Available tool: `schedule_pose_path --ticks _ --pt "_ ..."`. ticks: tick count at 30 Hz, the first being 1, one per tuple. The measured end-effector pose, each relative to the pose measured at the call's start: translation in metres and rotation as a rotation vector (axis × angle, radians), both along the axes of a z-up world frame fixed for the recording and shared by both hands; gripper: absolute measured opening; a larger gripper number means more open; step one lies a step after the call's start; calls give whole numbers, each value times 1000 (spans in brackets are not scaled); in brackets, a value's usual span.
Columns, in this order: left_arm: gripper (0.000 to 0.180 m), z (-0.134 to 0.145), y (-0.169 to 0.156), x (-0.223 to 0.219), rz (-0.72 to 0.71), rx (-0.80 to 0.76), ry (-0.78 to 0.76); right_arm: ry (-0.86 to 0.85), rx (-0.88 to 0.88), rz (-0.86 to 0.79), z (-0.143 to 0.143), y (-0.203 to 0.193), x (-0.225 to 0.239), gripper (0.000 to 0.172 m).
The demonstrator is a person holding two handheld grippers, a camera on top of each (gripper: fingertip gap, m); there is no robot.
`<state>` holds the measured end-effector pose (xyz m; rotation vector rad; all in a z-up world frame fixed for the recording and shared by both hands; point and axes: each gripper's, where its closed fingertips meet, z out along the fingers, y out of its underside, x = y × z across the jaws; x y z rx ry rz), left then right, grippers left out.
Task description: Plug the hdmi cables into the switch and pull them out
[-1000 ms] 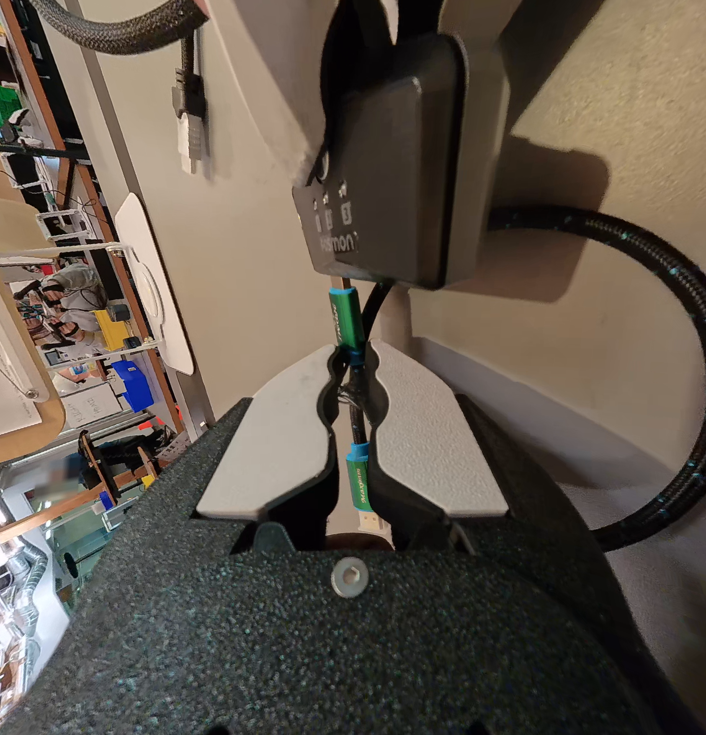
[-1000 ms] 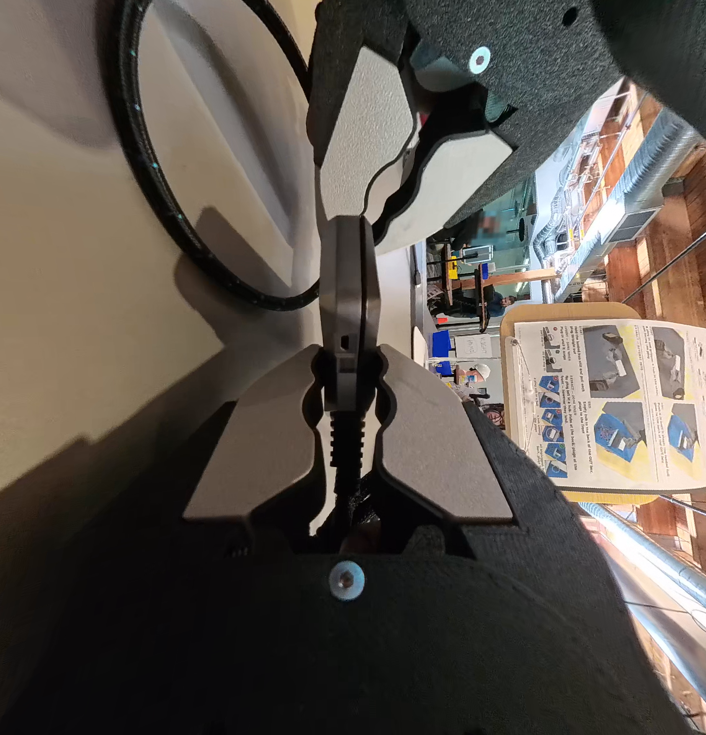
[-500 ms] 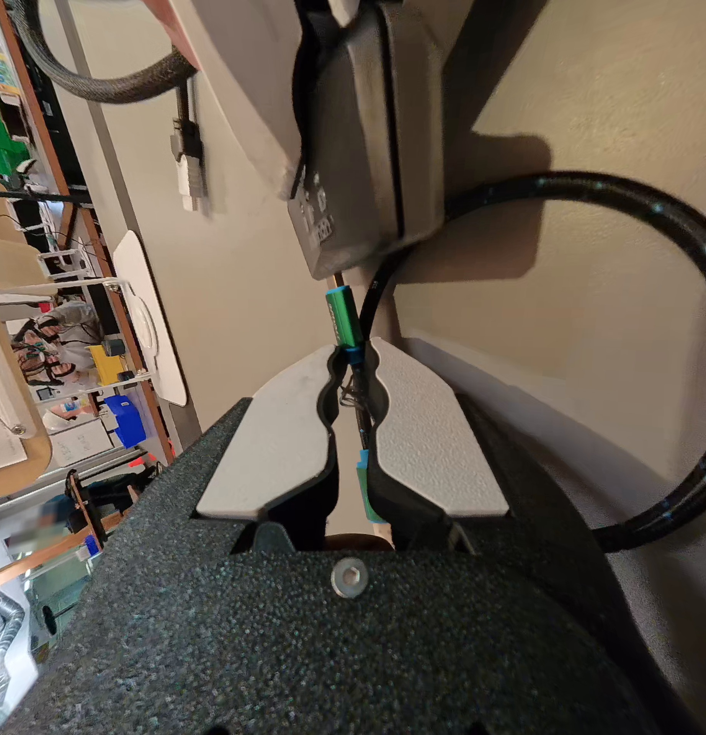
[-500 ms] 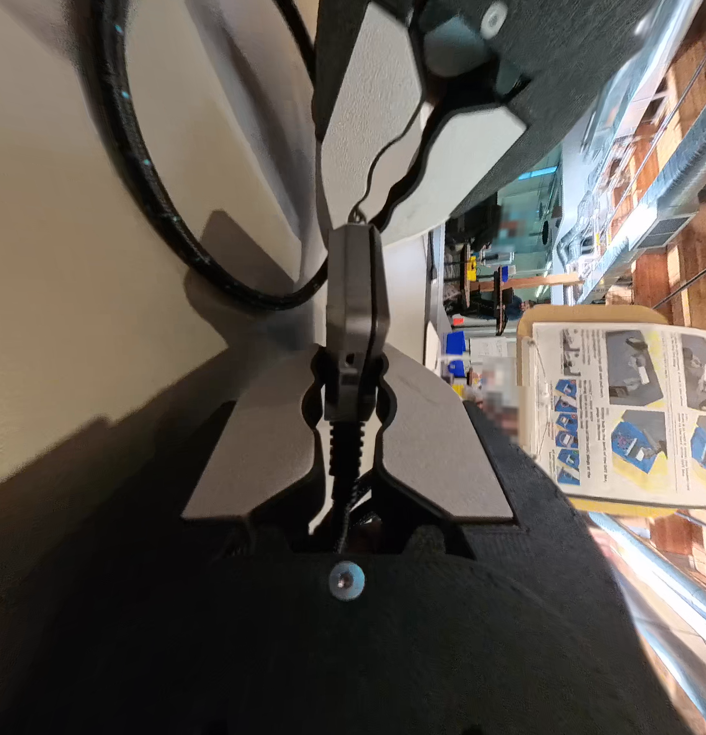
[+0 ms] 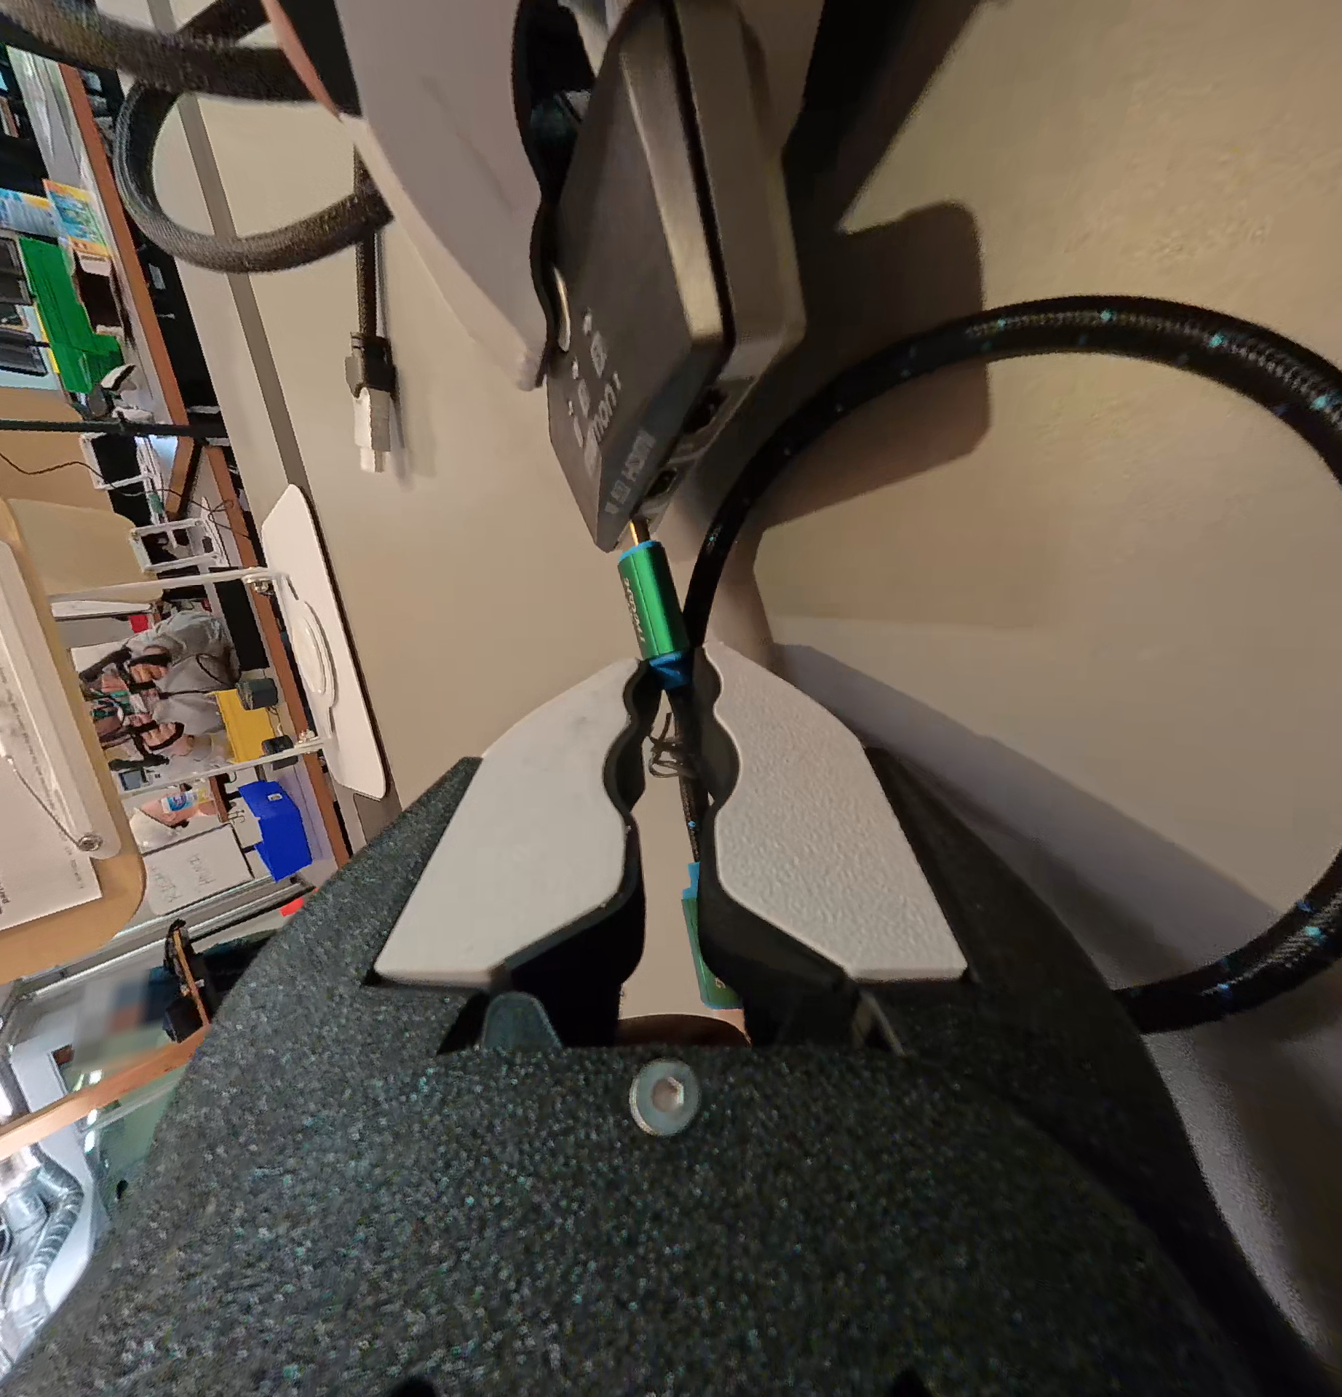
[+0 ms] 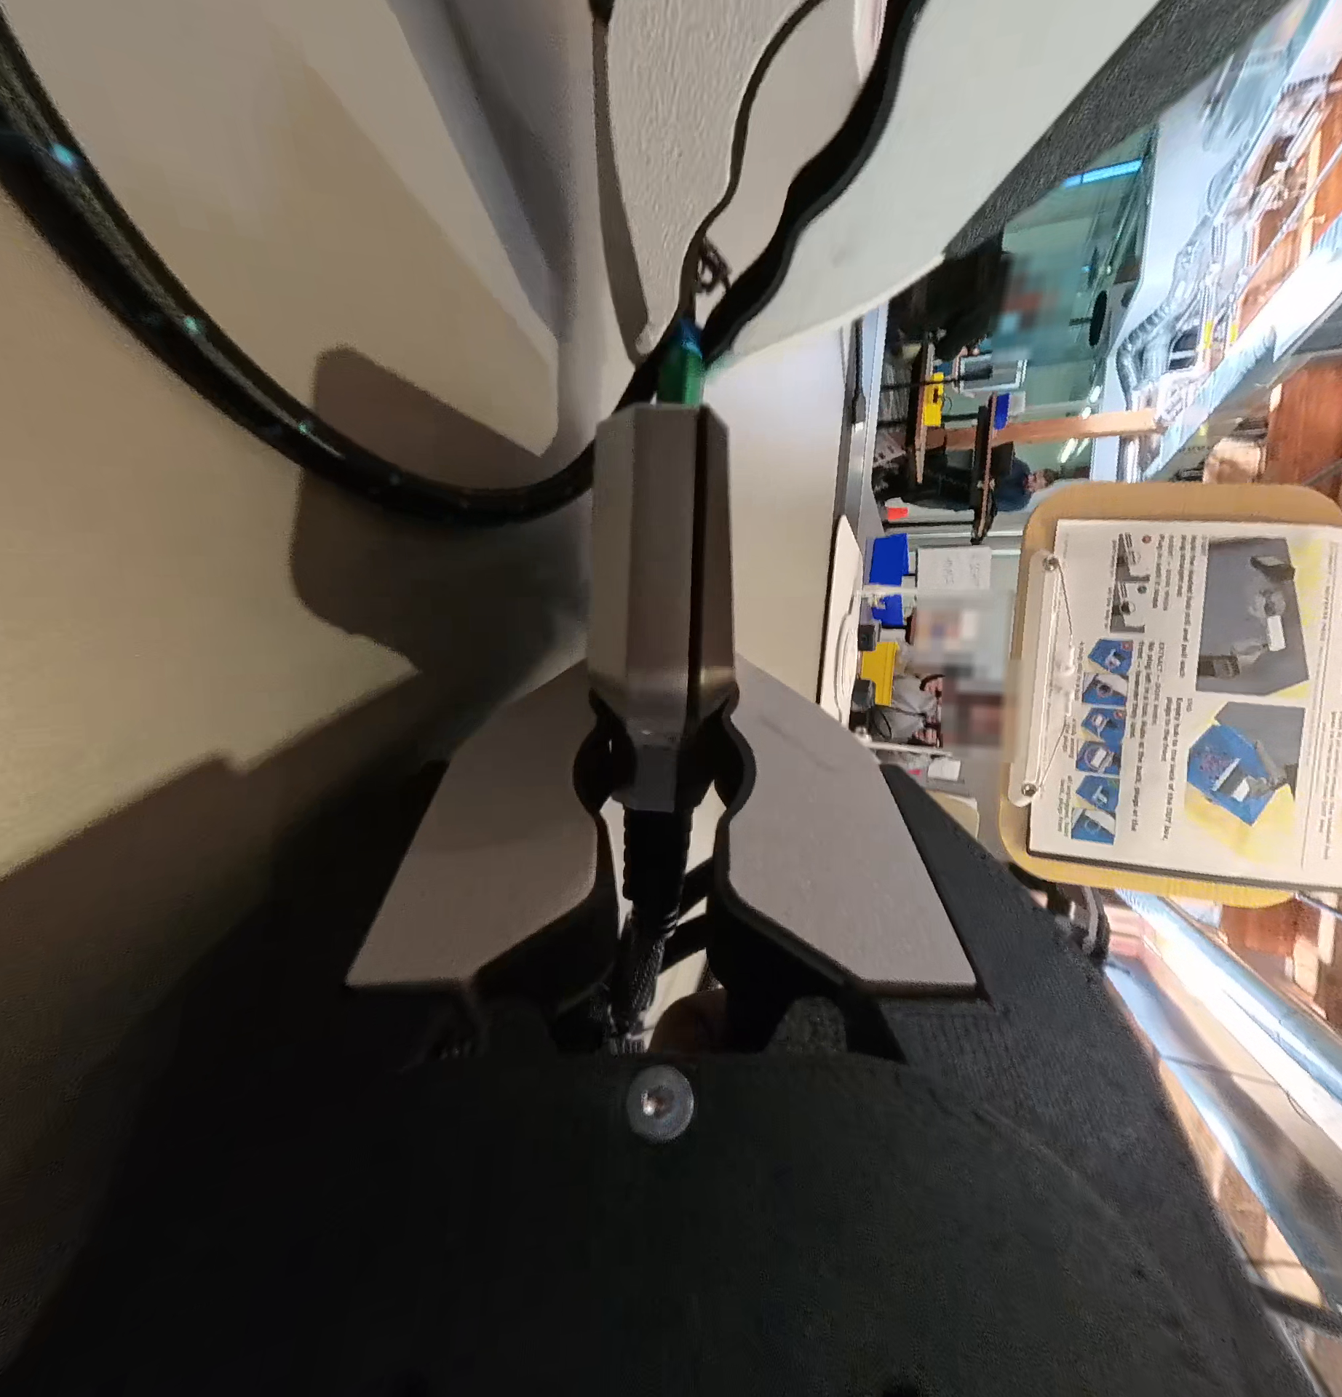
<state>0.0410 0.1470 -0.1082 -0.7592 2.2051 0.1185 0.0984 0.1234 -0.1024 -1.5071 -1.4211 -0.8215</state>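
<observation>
My left gripper (image 5: 672, 680) is shut on the blue collar and braided cable just behind a green metal plug (image 5: 650, 602). The plug's gold tip sits at a port in the lower edge of a dark grey switch box (image 5: 638, 302). My right gripper (image 6: 662, 744) is shut on the near end of that same box (image 6: 657, 559), with the box's own black cable (image 6: 649, 892) running back between the fingers. In the right wrist view the green plug (image 6: 681, 370) shows at the box's far end, with the left gripper's grey fingers (image 6: 955, 151) behind it.
A thick black braided cable (image 5: 1258, 378) loops over the beige surface (image 5: 1106, 189) at the right. Another black cable with a grey plug (image 5: 373, 408) hangs at upper left. A wooden board with printed sheets (image 6: 1182, 703) stands at the right, with shelves and people behind. The grippers' ends are close to 7 centimeters from one another.
The box has turned and moved closer to the right camera. The green plug has come up to the box's port edge. Both grasps have stayed shut.
</observation>
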Motion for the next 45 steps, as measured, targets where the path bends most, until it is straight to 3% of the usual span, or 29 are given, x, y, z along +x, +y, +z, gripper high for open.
schedule_pose_path --ticks 12,17,21,23,27,30,45 --pt "8 -2 -5 3 -64 33 -10 66 -14 171 5 -11 -17 22" --pt "11 -2 3 10 -13 -31 -75 32 15 130 7 -8 -13 22" --pt "32 11 10 13 41 -114 -165 26 56 111 14 -6 -11 22" --pt "34 10 9 12 38 -116 -158 25 64 112 15 -6 -13 22" --pt "40 -2 15 10 55 -31 -99 38 91 122 21 -6 -15 22" --pt "23 -2 11 11 34 -45 -106 44 99 150 24 -10 -22 22" --pt "16 6 8 12 -14 86 -116 108 119 228 28 -15 -31 21"
